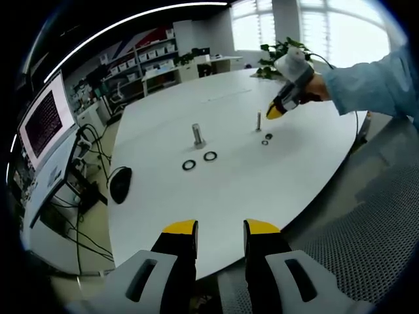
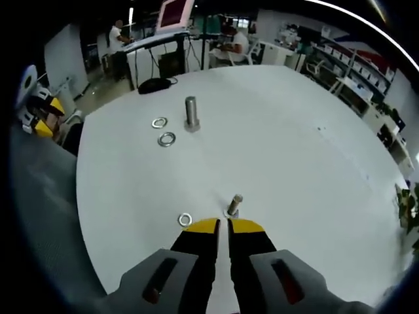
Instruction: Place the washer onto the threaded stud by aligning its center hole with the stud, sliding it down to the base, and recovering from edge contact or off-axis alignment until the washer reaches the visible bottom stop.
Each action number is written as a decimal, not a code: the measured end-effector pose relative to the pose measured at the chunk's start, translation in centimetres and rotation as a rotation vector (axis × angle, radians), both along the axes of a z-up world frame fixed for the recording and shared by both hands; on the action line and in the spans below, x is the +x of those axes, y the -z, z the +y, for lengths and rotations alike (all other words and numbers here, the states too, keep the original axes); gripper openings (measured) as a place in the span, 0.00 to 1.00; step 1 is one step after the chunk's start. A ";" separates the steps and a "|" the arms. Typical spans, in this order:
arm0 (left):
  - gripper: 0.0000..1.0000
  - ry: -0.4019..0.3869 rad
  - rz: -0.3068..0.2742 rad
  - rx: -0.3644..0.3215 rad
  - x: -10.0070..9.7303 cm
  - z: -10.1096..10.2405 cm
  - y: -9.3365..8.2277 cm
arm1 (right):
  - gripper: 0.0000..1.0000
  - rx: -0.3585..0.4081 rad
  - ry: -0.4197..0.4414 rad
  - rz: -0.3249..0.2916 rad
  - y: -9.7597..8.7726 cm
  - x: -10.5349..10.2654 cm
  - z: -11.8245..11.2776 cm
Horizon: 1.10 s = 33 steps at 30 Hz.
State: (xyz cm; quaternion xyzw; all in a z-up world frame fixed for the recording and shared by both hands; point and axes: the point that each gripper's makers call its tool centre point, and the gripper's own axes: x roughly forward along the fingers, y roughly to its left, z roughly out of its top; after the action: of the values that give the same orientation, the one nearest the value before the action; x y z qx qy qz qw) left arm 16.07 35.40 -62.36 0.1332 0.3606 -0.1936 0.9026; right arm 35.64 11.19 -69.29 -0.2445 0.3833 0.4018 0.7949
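white table (image 2: 275, 150) carries two threaded studs. right gripper (image 2: 223, 226), jaws nearly closed and holding nothing, sits just before the small stud (image 2: 234, 204); one washer (image 2: 185, 219) lies beside it. left gripper (image 1: 220, 227) hangs well back, jaws narrowly parted, empty.

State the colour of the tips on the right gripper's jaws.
Yellow, on black jaws; the right gripper shows this best in the right gripper view.
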 end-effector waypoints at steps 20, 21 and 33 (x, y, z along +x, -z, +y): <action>0.26 -0.003 0.008 0.003 -0.1 0.1 0.1 | 0.19 -0.105 -0.111 0.115 3.8 -2.0 0.6; 0.26 -0.003 0.009 0.003 -0.1 0.1 0.1 | 0.19 -0.109 -0.112 0.118 3.9 -2.0 0.6; 0.26 -0.007 0.014 0.004 -0.1 0.1 0.2 | 0.19 -0.112 -0.103 0.130 4.8 -1.7 0.7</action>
State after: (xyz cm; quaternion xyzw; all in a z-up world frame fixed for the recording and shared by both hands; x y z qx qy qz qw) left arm 15.94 35.55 -62.59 0.1322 0.3680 -0.1905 0.9004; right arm 33.93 11.87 -74.11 -0.2814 0.4430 0.4349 0.7318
